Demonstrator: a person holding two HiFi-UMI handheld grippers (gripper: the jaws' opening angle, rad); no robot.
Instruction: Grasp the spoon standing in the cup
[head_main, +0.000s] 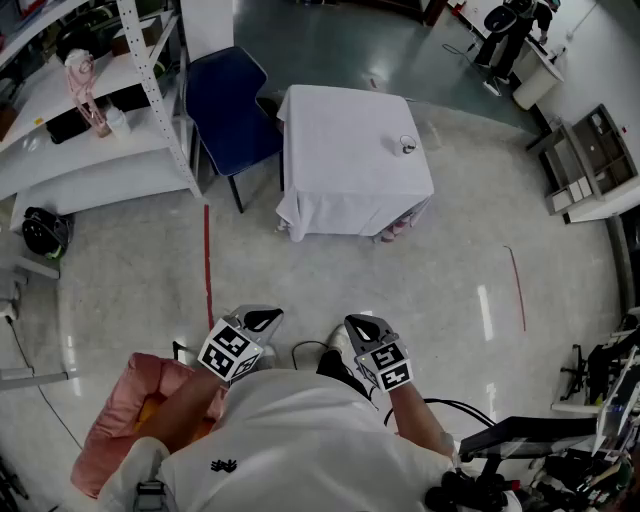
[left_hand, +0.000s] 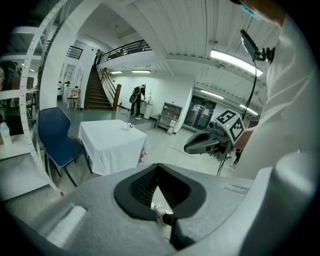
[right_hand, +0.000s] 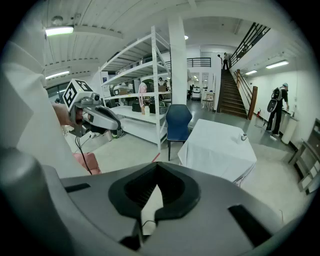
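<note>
You hold the grey left gripper (head_main: 262, 320) and grey right gripper (head_main: 362, 327) close to your body, each with its fingers pressed together on nothing. This suits the approach, since the small cup (head_main: 407, 146), its spoon indistinct, stands well apart on the white-clothed square table (head_main: 330, 170).

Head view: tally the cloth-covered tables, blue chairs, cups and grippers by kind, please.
cloth-covered table: 1
blue chair: 1
cup: 1
grippers: 2 (left gripper, right gripper)
Total: 5
</note>
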